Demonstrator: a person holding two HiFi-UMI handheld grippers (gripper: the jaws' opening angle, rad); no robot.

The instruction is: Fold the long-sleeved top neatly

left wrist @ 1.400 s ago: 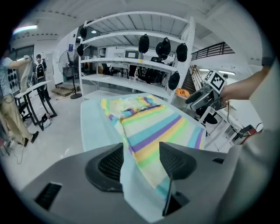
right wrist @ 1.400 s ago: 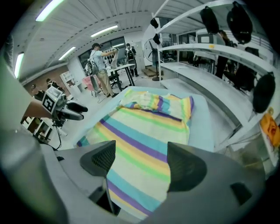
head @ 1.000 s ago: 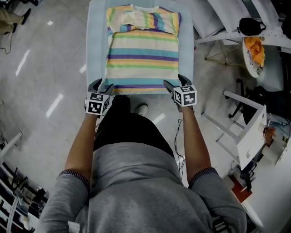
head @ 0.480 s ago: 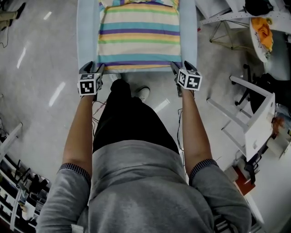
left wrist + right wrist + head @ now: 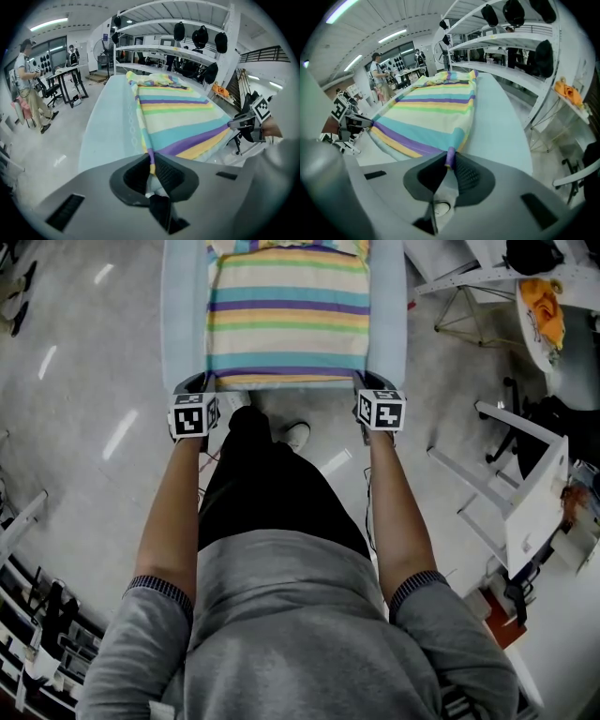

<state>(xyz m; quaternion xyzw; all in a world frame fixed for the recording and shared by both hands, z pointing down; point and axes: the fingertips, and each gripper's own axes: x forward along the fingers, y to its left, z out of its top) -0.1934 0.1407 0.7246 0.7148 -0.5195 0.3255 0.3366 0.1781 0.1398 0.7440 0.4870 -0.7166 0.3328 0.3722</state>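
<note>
Table: pale blue, ahead of both tongs; striped top: flat on it, hem nearest; left gripper, right gripper: jaws just closed, each clenched on a hem corner; step: grasping hem; next, probably: lift both corners evenly toward the collar.

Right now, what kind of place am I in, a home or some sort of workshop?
Probably a lab or workshop, not a home: tall white shelving hung with black gear, people at work desks, and a light-blue table holding the striped top.
</note>
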